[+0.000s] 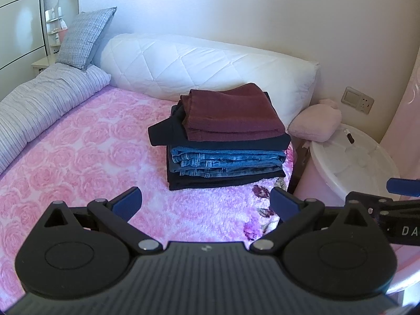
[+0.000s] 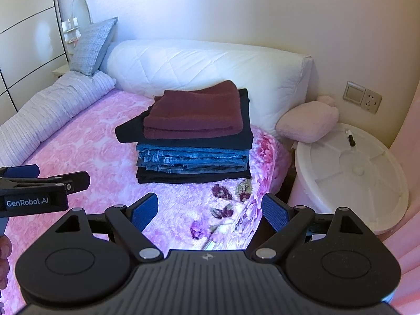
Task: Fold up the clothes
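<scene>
Clothes stand in one folded stack [image 1: 225,136] on the pink floral blanket [image 1: 86,152] of the bed, toward its far right corner and just in front of the white quilted bolster [image 1: 199,63]. From the top down: a maroon knit piece [image 1: 231,110], a dark navy garment [image 1: 168,131] with one corner jutting left past the pile, folded blue jeans [image 1: 225,162], and a dark layer at the bottom touching the blanket. Edges are roughly aligned; the stack sits level.

Left hand-held gripper [image 1: 206,204] hovers above the blanket, short of the stack, jaws spread wide and holding nothing. Right hand-held gripper [image 2: 210,211] is likewise spread and empty, just beside the left one.

Handling assessment: all pieces are soft and limp. The maroon knit looks light and liable to sag or unfold if pinched at one corner. The denim appears heavier and stiffer, and holds its creases. Any lift is best taken at a folded edge, both grippers on opposite sides, so that layers do not slide apart. The protruding navy corner is the likeliest point of disorder.

No unfolded garment shows on the bed; folding appears complete or nearly so.

Surroundings: a striped duvet [image 1: 39,105] and checked pillow [image 1: 84,39] lie to the left, a white round tub [image 2: 351,178] with a pink cushion [image 2: 309,123] to the right.
</scene>
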Tool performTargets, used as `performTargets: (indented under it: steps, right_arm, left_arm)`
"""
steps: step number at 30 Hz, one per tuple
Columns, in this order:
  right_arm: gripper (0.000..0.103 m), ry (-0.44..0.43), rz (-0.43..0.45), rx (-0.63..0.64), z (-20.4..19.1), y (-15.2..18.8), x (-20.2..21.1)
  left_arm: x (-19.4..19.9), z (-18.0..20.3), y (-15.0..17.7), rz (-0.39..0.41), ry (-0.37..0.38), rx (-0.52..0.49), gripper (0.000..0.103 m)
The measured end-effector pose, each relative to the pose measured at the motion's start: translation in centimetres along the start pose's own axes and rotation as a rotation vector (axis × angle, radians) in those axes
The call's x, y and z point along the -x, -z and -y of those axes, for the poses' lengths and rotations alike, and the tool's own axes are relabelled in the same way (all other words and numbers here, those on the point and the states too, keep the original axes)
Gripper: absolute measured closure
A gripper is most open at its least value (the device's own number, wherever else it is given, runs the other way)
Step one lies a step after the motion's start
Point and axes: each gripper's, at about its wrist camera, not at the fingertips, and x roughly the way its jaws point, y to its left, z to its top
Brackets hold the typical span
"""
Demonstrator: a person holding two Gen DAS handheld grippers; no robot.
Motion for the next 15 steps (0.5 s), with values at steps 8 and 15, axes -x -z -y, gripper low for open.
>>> performTargets:
  steps: [8,15]
  right_arm:
    - [0.015,0.002,-0.001,0.02,-0.7,0.4,0.8]
    - [0.015,0.001,-0.003,0.037,-1.2,0.8,1.4]
  left_arm:
    - [1.1,-0.2,0.6,0.011,-0.004,0.012,0.001]
    - [1.8,-0.5,1.2,0.014,-0.005,0.026,0.001]
